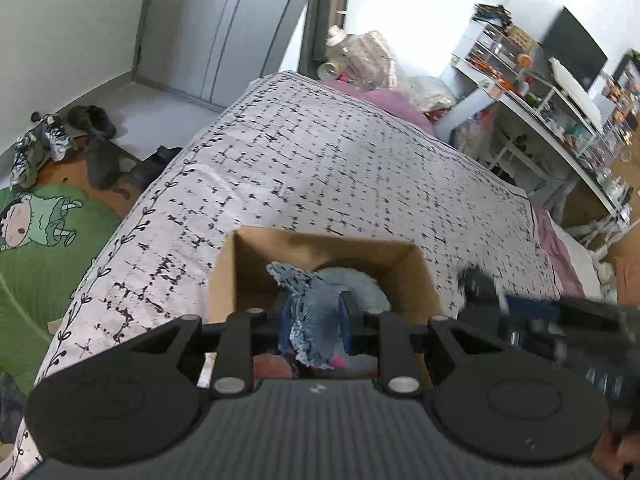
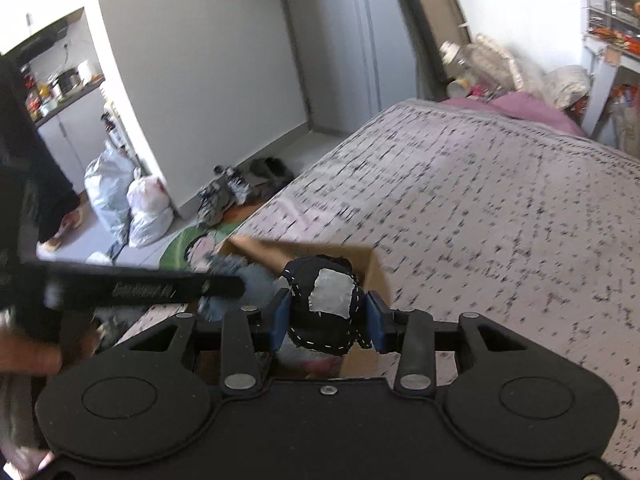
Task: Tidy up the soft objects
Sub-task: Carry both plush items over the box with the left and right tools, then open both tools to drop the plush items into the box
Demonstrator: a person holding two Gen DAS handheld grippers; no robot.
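you're at the drop-off step: both grippers are loaded and hanging over the open brown cardboard box (image 1: 320,276) that sits at the near edge of the black-flecked white bedspread (image 1: 320,160).

your left gripper (image 1: 314,332) is pinched nearly closed on a frayed blue denim scrap (image 1: 308,320), which hangs just above the box mouth, over a pale blue fluffy piece (image 1: 360,284) already inside.

your right gripper (image 2: 326,316) is clamped on a round black fabric ball with a grey patch and white stitching (image 2: 324,304), above the box's near right corner (its far wall shows behind the ball).

next, i'd judge, you lower each piece inside the walls and let go; centre the ball first, since it sits close to the rim.
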